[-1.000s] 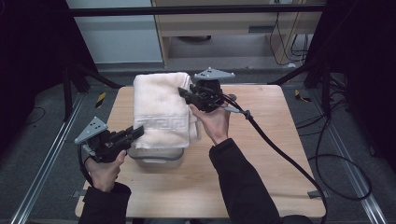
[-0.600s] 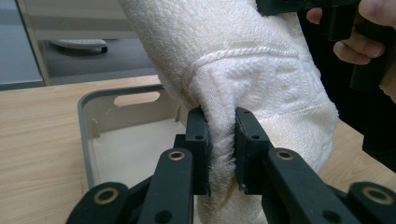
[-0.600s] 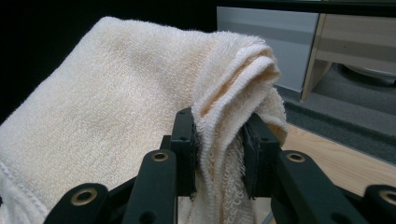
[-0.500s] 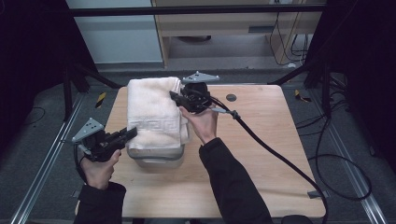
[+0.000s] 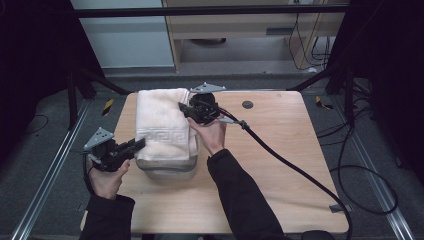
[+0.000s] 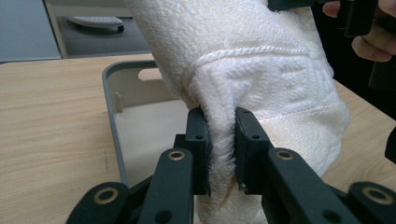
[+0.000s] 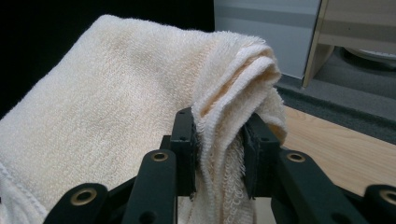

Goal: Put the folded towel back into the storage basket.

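both grippers, left (image 6: 222,140) and right (image 7: 219,140), have sunk, each clamped on the folded white terry towel (image 5: 162,125), its length spanning between them over the grey plastic bin (image 6: 112,116) directly below.

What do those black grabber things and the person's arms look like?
Each gripper, left and right, is black with two flat jaws on hinged bars with brass-coloured rivets. A grey three-cornered plate sits on top. A thick black cable trails from the right one. The person wears dark long sleeves.
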The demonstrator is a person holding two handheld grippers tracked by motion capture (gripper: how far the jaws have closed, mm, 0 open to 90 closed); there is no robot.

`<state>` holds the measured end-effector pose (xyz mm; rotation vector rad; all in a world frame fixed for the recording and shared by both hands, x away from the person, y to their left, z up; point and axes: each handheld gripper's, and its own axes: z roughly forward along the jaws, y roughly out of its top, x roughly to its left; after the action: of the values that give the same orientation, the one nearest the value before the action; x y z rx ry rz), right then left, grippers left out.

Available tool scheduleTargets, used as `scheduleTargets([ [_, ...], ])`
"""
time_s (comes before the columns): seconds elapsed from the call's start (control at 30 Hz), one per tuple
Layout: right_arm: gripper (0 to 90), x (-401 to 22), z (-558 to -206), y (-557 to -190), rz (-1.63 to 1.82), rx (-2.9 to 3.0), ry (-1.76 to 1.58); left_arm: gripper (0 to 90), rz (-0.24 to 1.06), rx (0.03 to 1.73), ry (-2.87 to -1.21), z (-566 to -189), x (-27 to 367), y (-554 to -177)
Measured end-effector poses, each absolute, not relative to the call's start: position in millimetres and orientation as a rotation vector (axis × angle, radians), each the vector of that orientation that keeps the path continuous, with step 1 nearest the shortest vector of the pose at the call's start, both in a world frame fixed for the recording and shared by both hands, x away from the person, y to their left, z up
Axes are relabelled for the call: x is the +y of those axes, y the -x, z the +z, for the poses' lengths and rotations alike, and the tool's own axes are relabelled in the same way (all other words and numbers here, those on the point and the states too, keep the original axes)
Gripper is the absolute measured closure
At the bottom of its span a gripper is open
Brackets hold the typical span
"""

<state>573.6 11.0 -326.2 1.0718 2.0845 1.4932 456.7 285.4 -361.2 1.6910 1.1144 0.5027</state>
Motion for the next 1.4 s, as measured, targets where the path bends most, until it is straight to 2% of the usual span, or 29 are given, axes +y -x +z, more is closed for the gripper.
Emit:
scheduleTargets([
  [0.93,69.1,25.7,-374.2,-589.8,1.446,2.121,-1.156,77.2,0.487,1.213,-1.773,-393.1,293.6,-478.4],
  [1.4,68.9,21.5,-403.5,-593.4,1.39,2.136,-1.2,77.2,0.485,1.244,-1.835,-413.6,282.9,-488.3],
])
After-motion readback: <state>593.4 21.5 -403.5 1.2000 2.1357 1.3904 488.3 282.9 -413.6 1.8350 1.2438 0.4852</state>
